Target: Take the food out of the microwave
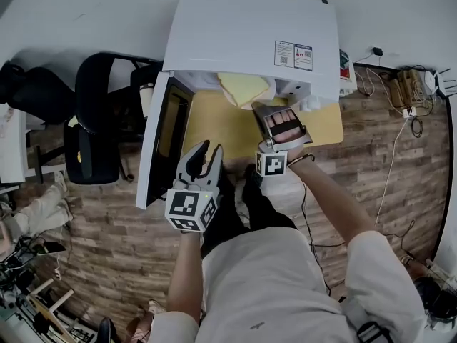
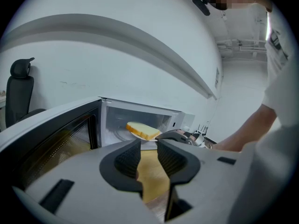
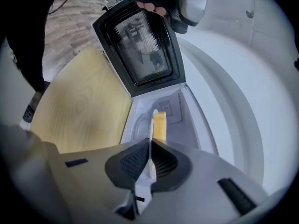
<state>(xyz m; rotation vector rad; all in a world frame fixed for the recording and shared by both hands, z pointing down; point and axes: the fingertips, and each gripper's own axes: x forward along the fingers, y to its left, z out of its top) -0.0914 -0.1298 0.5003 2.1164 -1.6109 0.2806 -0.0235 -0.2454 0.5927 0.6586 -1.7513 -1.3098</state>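
Note:
A white microwave [image 1: 250, 34] stands on a yellow wooden table [image 1: 214, 131], its door [image 1: 161, 141] swung open to the left. A slice of yellow bread [image 1: 243, 88] lies on a thin white plate [image 2: 139, 137] at the oven's opening. My right gripper [image 1: 263, 108] is shut on the plate's near rim. In the right gripper view the plate [image 3: 150, 146] shows edge-on between the pads, with the bread [image 3: 160, 125] beyond them. My left gripper [image 1: 209, 150] hangs open over the table in front of the door, nothing between its jaws [image 2: 148, 157].
A black office chair [image 1: 96, 120] stands left of the open door. Cables and a power strip [image 1: 400, 91] lie on the wood floor at the right. The white wall runs behind the microwave. The person's legs are close under the table's front edge.

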